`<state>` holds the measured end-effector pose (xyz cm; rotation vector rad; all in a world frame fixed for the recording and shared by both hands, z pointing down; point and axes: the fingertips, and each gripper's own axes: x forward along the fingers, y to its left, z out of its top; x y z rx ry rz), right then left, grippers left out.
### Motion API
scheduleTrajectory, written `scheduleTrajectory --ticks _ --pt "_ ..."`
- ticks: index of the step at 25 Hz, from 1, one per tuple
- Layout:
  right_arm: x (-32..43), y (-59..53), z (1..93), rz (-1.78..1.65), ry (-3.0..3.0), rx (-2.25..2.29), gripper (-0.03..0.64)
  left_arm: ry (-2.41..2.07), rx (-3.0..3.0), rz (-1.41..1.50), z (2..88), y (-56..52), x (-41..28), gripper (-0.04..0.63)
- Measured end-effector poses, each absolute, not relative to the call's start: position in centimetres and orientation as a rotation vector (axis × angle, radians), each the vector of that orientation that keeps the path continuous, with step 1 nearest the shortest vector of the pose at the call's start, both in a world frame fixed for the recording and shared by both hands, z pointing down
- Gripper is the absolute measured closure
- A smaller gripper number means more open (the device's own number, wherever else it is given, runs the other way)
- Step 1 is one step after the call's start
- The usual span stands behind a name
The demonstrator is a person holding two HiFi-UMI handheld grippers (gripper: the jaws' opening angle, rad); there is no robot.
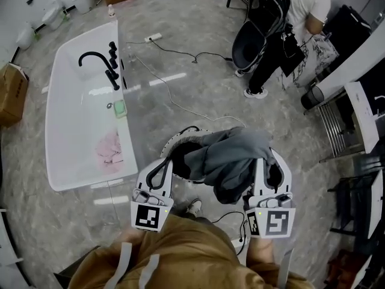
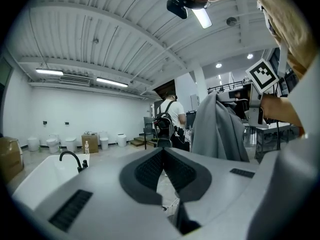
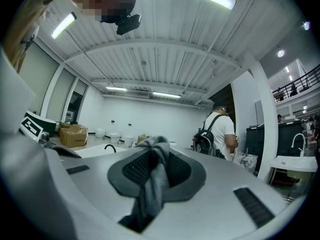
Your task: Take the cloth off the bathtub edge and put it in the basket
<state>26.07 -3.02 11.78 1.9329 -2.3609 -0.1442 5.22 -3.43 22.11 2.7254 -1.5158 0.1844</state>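
Note:
A grey cloth (image 1: 228, 158) hangs bunched from my right gripper (image 1: 260, 162), which is shut on it. The cloth drapes over the right side of a round basket (image 1: 170, 144) with a white rim and dark inside, on the floor in front of me. In the right gripper view a strip of cloth (image 3: 152, 179) runs between the pads of that gripper (image 3: 152, 156). My left gripper (image 1: 163, 164) is at the basket's left rim, shut and empty (image 2: 164, 151); it sees the cloth (image 2: 217, 129) to its right. The white bathtub (image 1: 60, 179) lies to the left.
The tub carries a black faucet (image 1: 96, 59) and a green soap (image 1: 120, 108), with something pink (image 1: 111, 149) inside. A cable (image 1: 174, 104) crosses the floor. A person with a backpack (image 1: 289, 29) stands far right by a metal rack (image 1: 337, 125). Cardboard boxes (image 1: 12, 92) are at the left.

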Motion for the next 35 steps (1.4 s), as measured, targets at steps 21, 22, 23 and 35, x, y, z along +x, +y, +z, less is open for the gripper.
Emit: scheduleTrajectory --ticks 21,22,23,35 --pt "21.2 -10.9 25.5 -0.035 -2.328 1.769 0.565 -1.502 2.667 0.280 28.3 -9.1 4.0 0.589" --pt "21.0 -11.3 26.8 -0.025 -2.323 1.764 0.565 -1.502 2.659 0.288 29.3 -9.5 3.8 0.589" --pt "20.7 -11.6 28.3 -0.008 -2.316 1.756 0.565 -1.503 2.649 0.287 30.4 -9.9 3.6 0.589" --pt "21.1 -14.4 49.4 0.128 -2.223 1.665 0.565 -1.424 2.576 0.398 47.1 -11.6 5.2 0.589"
